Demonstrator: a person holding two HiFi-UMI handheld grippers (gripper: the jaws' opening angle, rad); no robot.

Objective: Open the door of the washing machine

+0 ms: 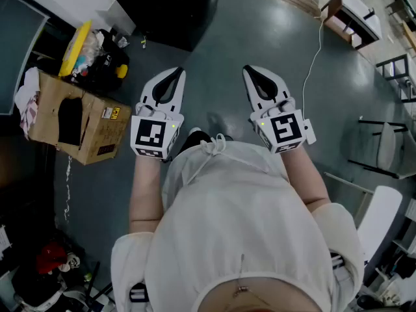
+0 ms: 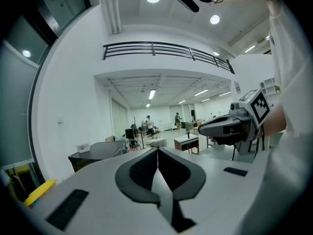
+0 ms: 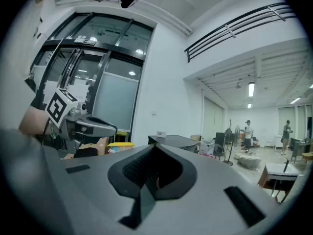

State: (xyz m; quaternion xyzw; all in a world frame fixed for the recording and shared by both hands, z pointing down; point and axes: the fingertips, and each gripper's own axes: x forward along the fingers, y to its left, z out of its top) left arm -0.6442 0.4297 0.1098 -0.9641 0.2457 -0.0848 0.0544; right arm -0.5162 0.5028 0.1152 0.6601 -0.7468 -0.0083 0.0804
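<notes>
- Washer: not in any view, so its door, handle and hinge side can't be placed. The bearing from the fingers is unknown.
- Left gripper (image 1: 170, 78): fingers (image 2: 139, 170) pressed together, nothing between them.
- Right gripper (image 1: 259, 77): fingers (image 3: 142, 168) also together — empty.
- Both are held side by side at waist height, about level, pointing the same way over bare floor (image 1: 214, 64). They're well apart from each other and touch nothing.
- Ahead in the head view: a black surface (image 1: 162, 5). Off to the left of the left gripper sits a cardboard box (image 1: 78, 122) with clutter behind it. Neither reads as a washer.
- The gripper views look out into an open hall, with people far off and that black surface (image 2: 98, 153) low on the near side. No drum or door is visible there either.
- Judgement: the task hasn't started, and neither hand has a reach advantage yet. First find the washer by turning or walking. Then pick the hand on the handle side — its fingers must part before they can hook the door.
</notes>
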